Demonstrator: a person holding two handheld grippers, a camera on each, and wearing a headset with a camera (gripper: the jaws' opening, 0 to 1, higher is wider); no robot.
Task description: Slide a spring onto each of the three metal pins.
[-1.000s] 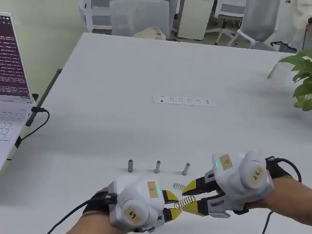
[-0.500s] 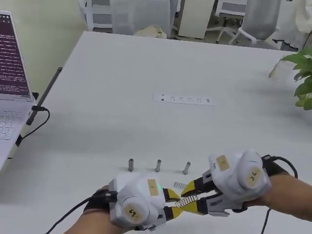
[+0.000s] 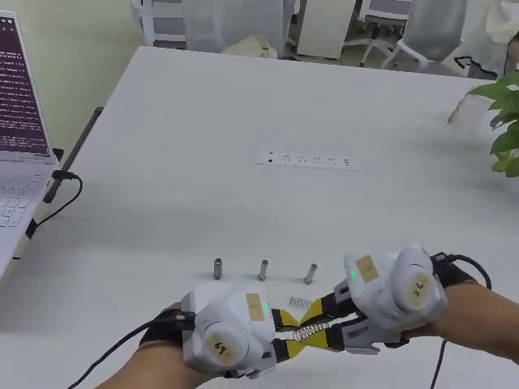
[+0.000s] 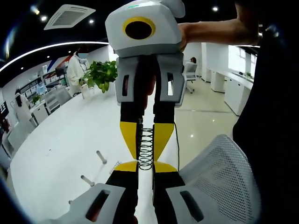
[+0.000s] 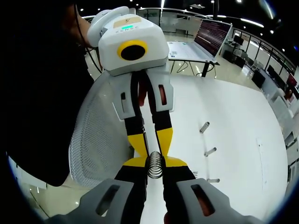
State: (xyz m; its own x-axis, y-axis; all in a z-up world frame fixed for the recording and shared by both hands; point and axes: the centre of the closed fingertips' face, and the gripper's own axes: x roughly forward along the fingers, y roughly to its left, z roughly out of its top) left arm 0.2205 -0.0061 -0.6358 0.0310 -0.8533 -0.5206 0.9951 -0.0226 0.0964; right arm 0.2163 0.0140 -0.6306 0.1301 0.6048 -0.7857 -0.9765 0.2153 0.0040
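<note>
Little has changed in the last second: the left gripper (image 3: 289, 334) and the right gripper (image 3: 319, 327) still meet tip to tip. Each is pinched nearly closed on one end of the same spring (image 3: 308, 331), just short of the pins (image 3: 263, 271). It looks like an unfinished handover. Both wrists sit low, angled inward.

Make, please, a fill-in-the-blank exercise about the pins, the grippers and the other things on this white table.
1. On the white table stand ____ short metal pins in a row.
2. The left gripper and the right gripper are each shut on one end of the same coiled metal ____.
3. At the table's left edge stands an open silver ____ with a lit screen.

Missing words: three; spring; laptop.
</note>
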